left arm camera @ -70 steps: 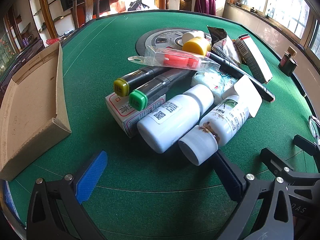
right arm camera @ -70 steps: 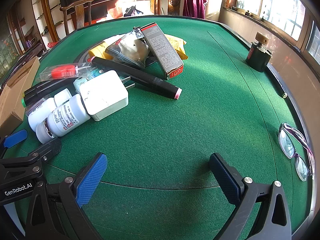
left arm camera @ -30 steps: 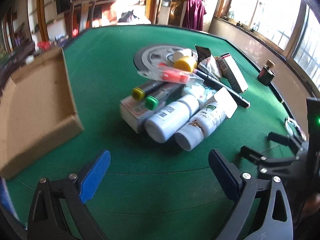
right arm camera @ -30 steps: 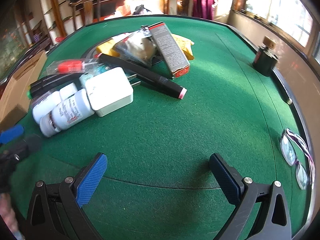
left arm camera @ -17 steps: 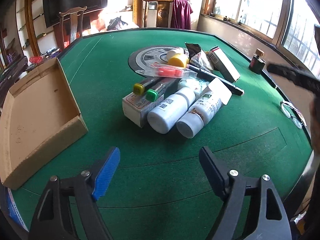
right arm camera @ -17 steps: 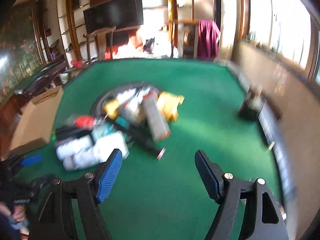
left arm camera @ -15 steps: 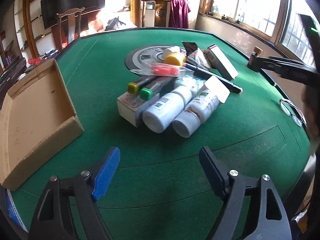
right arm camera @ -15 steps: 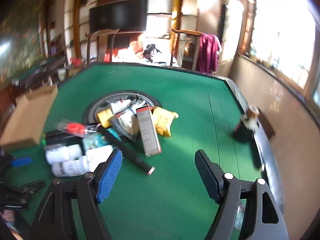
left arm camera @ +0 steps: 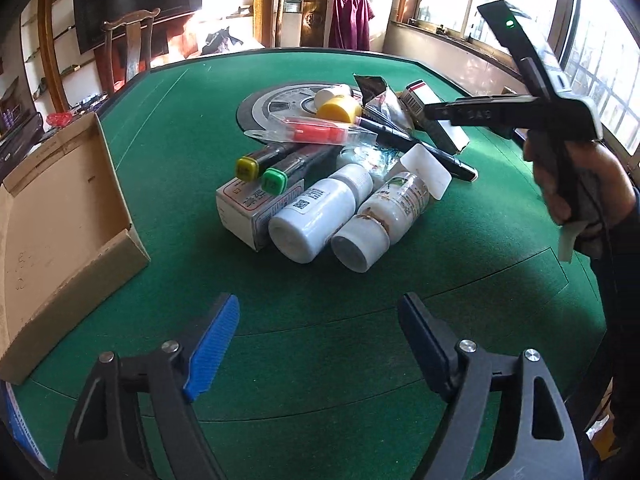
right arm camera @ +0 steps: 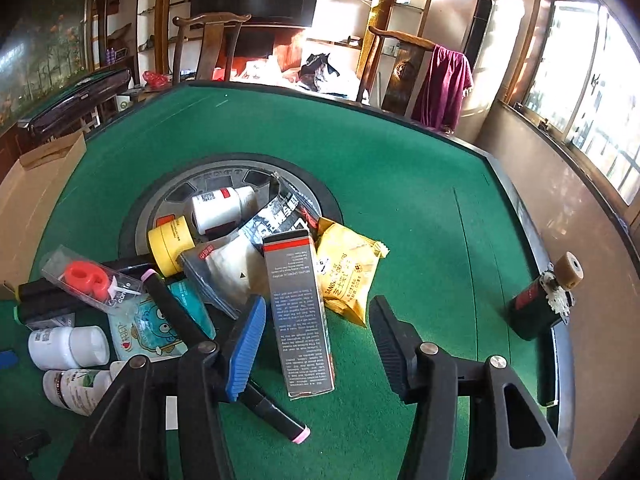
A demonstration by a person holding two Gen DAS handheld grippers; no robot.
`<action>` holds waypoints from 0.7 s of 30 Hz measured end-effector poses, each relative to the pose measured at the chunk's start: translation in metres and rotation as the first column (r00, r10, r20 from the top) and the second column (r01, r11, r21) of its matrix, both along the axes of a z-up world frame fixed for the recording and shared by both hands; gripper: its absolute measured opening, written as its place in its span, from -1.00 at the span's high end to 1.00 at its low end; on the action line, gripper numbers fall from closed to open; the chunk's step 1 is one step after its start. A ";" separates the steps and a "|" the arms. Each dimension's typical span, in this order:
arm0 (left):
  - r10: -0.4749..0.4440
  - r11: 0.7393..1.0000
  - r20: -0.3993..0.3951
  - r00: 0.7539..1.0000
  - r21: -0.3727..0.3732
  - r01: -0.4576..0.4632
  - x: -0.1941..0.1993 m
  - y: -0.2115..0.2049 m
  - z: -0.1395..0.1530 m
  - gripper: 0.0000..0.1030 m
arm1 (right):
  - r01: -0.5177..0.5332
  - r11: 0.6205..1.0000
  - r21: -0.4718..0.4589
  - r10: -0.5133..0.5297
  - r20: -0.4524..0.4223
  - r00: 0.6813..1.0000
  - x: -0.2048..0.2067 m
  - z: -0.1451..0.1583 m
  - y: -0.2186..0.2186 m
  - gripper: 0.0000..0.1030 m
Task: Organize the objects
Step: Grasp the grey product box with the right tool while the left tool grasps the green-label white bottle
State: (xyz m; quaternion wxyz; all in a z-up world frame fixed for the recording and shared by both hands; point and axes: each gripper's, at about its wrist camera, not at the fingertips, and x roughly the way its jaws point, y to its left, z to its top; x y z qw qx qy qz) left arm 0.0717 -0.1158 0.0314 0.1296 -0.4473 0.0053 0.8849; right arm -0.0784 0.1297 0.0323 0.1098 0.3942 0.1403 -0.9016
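box: we see the cardboard box (left arm camera: 60,216) empty at left | pile: every object (left arm camera: 320,184) still heaped mid-tabletop (left arm camera: 180,120), nothing sorted | left tongs (left arm camera: 316,344) wide, empty | right tongs (right arm camera: 316,344) just narrowing astride the grey carton (right arm camera: 298,312), not gripping

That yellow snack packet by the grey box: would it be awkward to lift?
Probably floppy: the yellow snack packet looks like crinkled foil, so it may sag and slip. Likely light. Its edge seems tucked under the grey box, which might shift.
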 end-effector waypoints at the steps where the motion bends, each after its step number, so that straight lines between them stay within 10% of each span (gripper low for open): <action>1: -0.002 1.000 0.002 1.000 0.002 0.002 0.001 -0.001 0.001 -0.57 | 0.000 1.000 0.013 0.000 0.003 1.000 -0.002 -0.005 -0.003 -0.06; 2: 0.000 1.000 0.002 1.000 0.001 0.000 0.001 -0.001 0.001 -0.57 | 0.009 1.000 0.023 -0.009 0.011 1.000 -0.003 -0.010 -0.003 0.49; 11: -0.083 0.996 -0.025 0.996 -0.016 0.082 -0.006 0.019 0.016 -0.57 | 0.097 0.973 -0.208 -0.098 0.005 0.995 0.029 0.011 0.044 0.46; 16: -0.219 0.972 0.013 0.976 -0.088 0.220 -0.022 0.043 0.017 0.09 | 0.069 0.961 -0.267 -0.072 -0.003 0.997 0.037 0.014 0.043 0.45; 21: -0.261 0.958 0.053 0.964 -0.109 0.265 -0.044 0.052 0.014 0.15 | 0.059 0.944 -0.325 -0.056 0.019 0.998 0.035 0.017 0.049 0.45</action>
